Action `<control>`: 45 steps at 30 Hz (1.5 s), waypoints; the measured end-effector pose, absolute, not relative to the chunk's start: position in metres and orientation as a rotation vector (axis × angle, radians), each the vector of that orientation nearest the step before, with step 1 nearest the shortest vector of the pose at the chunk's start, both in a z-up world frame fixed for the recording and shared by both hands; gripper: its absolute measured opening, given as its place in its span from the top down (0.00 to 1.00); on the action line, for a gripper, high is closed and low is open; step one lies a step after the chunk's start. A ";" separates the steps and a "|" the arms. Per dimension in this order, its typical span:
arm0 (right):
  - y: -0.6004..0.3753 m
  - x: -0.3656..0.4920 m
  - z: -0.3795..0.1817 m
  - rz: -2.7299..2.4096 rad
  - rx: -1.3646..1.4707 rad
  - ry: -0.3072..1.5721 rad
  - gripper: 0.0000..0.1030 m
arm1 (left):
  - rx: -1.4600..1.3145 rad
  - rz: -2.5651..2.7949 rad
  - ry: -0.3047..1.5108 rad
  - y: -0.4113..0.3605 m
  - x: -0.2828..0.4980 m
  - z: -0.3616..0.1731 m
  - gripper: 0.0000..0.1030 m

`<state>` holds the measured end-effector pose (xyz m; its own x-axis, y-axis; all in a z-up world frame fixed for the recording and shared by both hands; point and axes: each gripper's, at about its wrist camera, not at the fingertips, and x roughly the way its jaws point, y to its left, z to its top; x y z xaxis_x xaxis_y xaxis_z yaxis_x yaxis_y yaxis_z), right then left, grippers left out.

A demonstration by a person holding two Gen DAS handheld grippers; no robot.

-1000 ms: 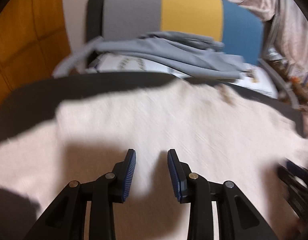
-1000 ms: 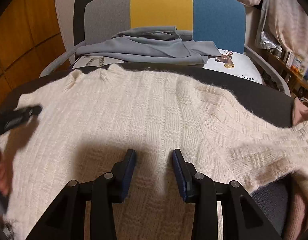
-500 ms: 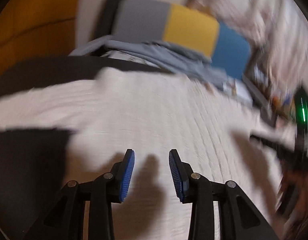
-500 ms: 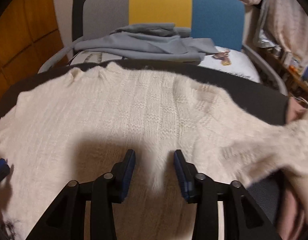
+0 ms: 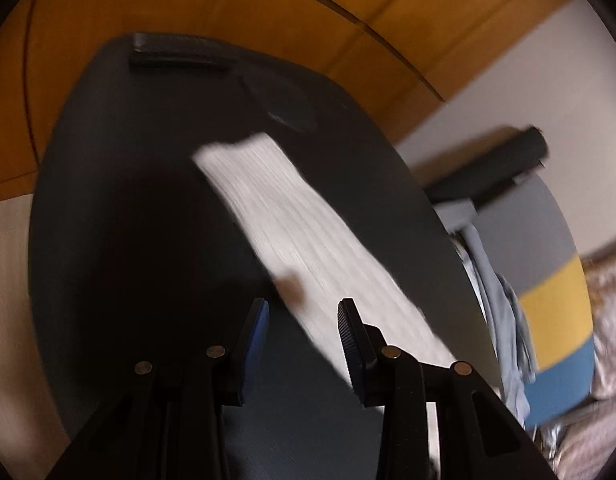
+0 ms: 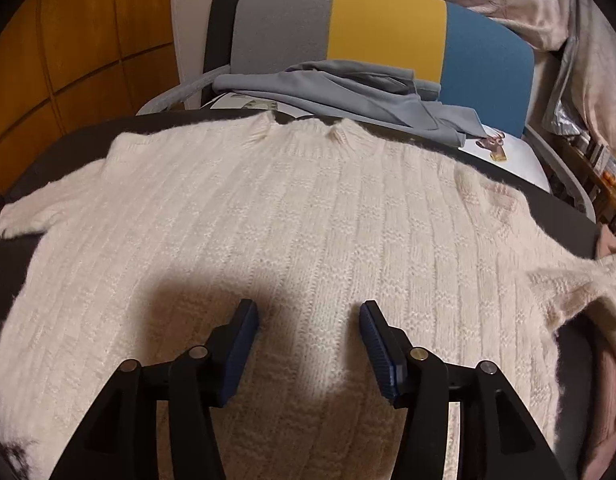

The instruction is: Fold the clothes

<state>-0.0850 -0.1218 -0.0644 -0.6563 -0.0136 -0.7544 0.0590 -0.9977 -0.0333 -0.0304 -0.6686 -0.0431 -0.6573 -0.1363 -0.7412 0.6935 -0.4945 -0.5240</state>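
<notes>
A cream knitted sweater (image 6: 308,216) lies flat on a dark round table (image 6: 43,152), collar at the far edge. Its left sleeve (image 6: 31,208) stretches out to the left; the right sleeve (image 6: 580,280) hangs off the right edge. My right gripper (image 6: 308,320) is open and empty, low over the sweater's lower middle. In the left wrist view the sleeve (image 5: 299,232) shows as a blurred white strip across the table (image 5: 147,200). My left gripper (image 5: 303,320) is open and empty just above the sleeve's near part.
A grey, yellow and blue chair (image 6: 388,28) stands behind the table with a grey-blue garment (image 6: 348,88) draped on it. Pale fabric (image 6: 528,4) is piled at the far right. A pink cloth (image 6: 612,380) lies at the right edge. Orange wooden panels (image 5: 227,8) lie left.
My left gripper has swung left from the sweater's body to its left sleeve and now looks along it. My right gripper has opened slightly wider and stayed over the sweater's lower middle.
</notes>
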 end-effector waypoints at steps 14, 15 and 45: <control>-0.236 -0.059 -0.067 -2.406 1.112 0.105 0.47 | 0.805 -2.150 1.287 -0.713 -0.060 -0.073 0.65; -0.239 -0.059 -0.073 -2.401 1.138 0.116 0.47 | 0.797 -2.158 1.294 -0.712 -0.061 -0.073 0.65; -0.153 -0.068 -0.060 -2.430 1.199 -0.417 0.38 | 0.741 -3.067 0.917 -0.438 -0.098 0.099 0.95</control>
